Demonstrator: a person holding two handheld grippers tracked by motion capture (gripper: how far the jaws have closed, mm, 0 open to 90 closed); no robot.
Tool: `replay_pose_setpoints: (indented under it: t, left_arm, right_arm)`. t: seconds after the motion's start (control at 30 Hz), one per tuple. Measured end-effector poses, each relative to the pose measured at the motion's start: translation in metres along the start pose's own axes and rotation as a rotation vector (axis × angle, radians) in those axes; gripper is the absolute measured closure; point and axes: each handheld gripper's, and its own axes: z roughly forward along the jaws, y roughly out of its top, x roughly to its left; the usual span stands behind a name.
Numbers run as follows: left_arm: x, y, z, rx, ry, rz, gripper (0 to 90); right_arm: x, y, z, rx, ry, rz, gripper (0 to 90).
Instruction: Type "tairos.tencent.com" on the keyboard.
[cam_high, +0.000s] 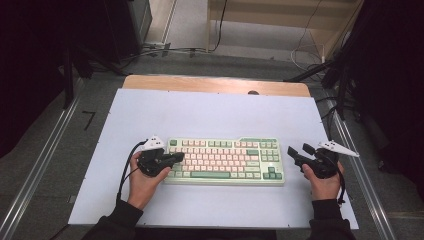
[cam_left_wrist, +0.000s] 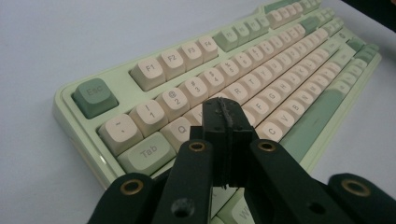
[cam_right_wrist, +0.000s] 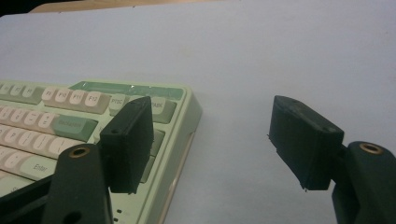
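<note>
The keyboard (cam_high: 225, 161) lies flat on the white-topped desk (cam_high: 210, 112), nearer its near edge than its far edge and roughly midway between the left and right edges. Its long axis runs parallel to the near edge; the Esc key sits at its far-left corner, the spacebar row faces the person.

The left gripper (cam_high: 176, 157) is over the keyboard's left end. In the left gripper view its jaws are pressed together with nothing between them, tips above the Q and W keys.

The right gripper (cam_high: 300, 152) rests just off the keyboard's right end, jaws wide apart and empty.
</note>
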Motion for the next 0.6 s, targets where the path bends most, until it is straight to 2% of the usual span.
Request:
replay_pose_setpoints:
  t: [0.23,0.6]
  left_arm:
    - [0.0003,-0.0021,0.0042,0.029,0.019,0.011,90.0]
    - [0.0007,-0.0042,0.0094,0.059,0.020,0.009,90.0]
  right_arm:
    - [0.0002,0.0000,0.0004,0.002,0.001,-0.002,29.0]
    - [0.0007,-0.0001,0.0010,0.004,0.003,-0.003,29.1]
